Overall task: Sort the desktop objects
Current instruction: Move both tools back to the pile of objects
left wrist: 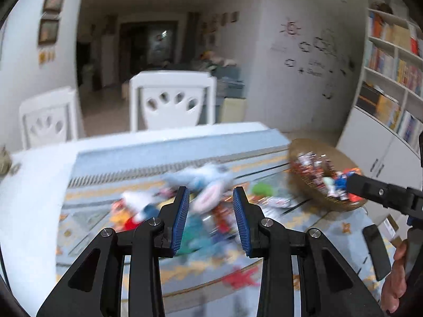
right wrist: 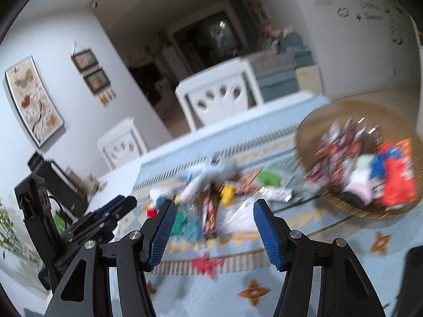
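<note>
At the far left, two white chairs [left wrist: 171, 100] are seen drawn up to the far edge of the table [left wrist: 34, 185], which is covered by a pale blue patterned cloth [right wrist: 211, 298].

Toward the middle of the cloth, a loose heap of small objects [left wrist: 201, 206] is spread out: a pale blue and white plush toy [left wrist: 208, 179], snack wrappers, a yellow piece [right wrist: 228, 194], something green [left wrist: 261, 189] and teal scraps; the blur keeps most of them from being named more exactly. These are judged to be the things yet to be sorted, since they lie mixed together in the open.

The left hand-held gripper [left wrist: 211, 219] is held above the near side of this heap, angled down at it. Its blue pads [left wrist: 182, 219] are set partly apart and nothing is caught between them. The narrow gap is probably meant for a thin wrapper.

The right hand-held gripper [right wrist: 214, 231] is held just beside it, also angled down over the heap. Its jaws are spread wide and are empty, which would suit a bulkier item such as the plush toy.

At the right, a round woven basket [left wrist: 312, 195] is set on the table, clear of the heap. It is already filled with packets in red, blue and white, so it is judged to be the place where one kind of thing is gathered. A dark phone-like slab [left wrist: 375, 251] is seen near the table's right edge.
</note>
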Demonstrator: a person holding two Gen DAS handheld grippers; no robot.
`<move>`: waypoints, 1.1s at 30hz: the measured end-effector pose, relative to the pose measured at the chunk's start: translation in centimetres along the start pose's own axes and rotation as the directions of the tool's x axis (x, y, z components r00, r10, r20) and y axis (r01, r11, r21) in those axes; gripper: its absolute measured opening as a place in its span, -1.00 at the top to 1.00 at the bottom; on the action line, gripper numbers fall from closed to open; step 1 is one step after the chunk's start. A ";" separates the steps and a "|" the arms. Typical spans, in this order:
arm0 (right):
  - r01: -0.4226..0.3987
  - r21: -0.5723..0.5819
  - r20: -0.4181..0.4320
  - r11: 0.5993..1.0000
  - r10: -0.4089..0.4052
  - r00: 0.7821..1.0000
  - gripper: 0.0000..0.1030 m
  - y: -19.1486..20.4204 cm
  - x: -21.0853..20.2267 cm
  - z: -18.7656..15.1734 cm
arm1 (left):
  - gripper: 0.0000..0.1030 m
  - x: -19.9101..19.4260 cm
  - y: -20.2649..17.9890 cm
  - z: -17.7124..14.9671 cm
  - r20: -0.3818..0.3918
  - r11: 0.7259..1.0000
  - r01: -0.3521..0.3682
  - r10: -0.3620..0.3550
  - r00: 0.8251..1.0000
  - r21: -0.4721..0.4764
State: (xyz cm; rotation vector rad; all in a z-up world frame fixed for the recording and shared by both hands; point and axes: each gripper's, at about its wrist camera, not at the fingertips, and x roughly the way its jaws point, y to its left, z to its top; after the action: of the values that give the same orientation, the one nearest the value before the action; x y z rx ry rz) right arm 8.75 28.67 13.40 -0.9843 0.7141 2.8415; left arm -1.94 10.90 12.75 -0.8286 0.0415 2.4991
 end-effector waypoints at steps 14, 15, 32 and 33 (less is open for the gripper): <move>-0.080 -0.203 -0.258 0.976 0.026 0.966 -0.16 2.4 10.5 -7.3 | 0.39 7.3 14.9 -3.6 -0.218 0.970 -0.177 0.139 0.966 -0.168; -0.075 -0.211 -0.263 0.975 0.017 0.965 -0.16 2.3 10.7 -7.5 | 0.39 7.9 15.3 -3.8 -0.231 0.970 -0.177 0.136 0.963 -0.168; -0.066 -0.191 -0.260 0.979 0.015 0.966 -0.16 1.6 10.2 -7.2 | 0.39 9.8 11.7 -4.6 -0.229 0.996 -0.088 0.078 0.970 -0.032; -0.067 -0.190 -0.260 0.979 0.015 0.965 -0.16 1.5 10.1 -7.2 | 0.39 9.8 11.8 -4.5 -0.226 0.996 -0.080 0.069 0.972 -0.041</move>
State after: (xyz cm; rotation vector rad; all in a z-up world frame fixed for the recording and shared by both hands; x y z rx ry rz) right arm 4.54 23.11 3.04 -1.4041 0.4773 2.8950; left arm -11.80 4.24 2.06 -1.1468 0.0890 2.4724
